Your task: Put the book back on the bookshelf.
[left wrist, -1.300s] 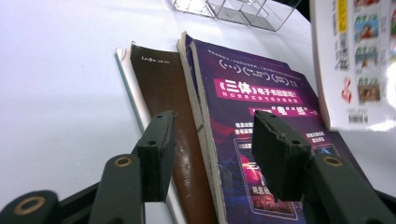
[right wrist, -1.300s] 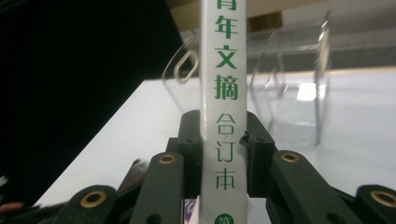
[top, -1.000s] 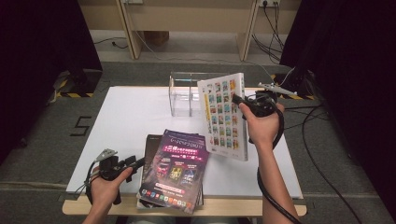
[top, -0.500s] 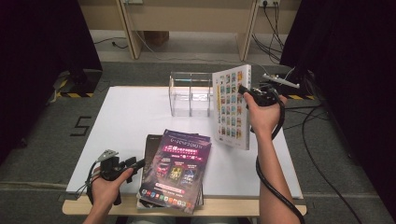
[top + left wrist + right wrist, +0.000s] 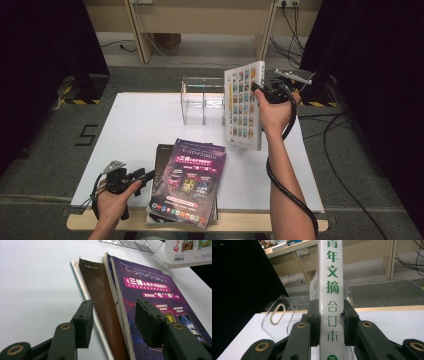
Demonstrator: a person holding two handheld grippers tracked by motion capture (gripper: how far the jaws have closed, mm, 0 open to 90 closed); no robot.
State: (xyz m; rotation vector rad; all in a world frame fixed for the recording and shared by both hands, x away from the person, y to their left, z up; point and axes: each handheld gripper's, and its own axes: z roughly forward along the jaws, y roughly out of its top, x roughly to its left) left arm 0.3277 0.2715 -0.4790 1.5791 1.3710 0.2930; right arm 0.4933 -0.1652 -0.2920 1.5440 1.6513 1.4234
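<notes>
My right gripper (image 5: pixel 261 92) is shut on the spine of a thick white book (image 5: pixel 243 107), held upright above the table just right of a clear acrylic rack (image 5: pixel 202 100). In the right gripper view the white book's spine (image 5: pixel 330 290) with green characters stands between the two pads of my right gripper (image 5: pixel 329 308). My left gripper (image 5: pixel 147 175) rests at the table's near left, open, at the left edge of a stack topped by a purple magazine (image 5: pixel 192 180). In the left gripper view my left gripper (image 5: pixel 113 313) frames the edges of a brown book (image 5: pixel 100 290) and the purple magazine (image 5: pixel 150 287).
The white table (image 5: pixel 140 120) has bare room on its left half. The clear rack (image 5: pixel 279 312) stands at the back middle. Cables (image 5: pixel 345 125) trail on the floor to the right, and desk legs (image 5: pixel 137 30) stand behind the table.
My right hand has carried the white book away from me toward the rack and turned it more upright. The left gripper and the stack have not moved.
</notes>
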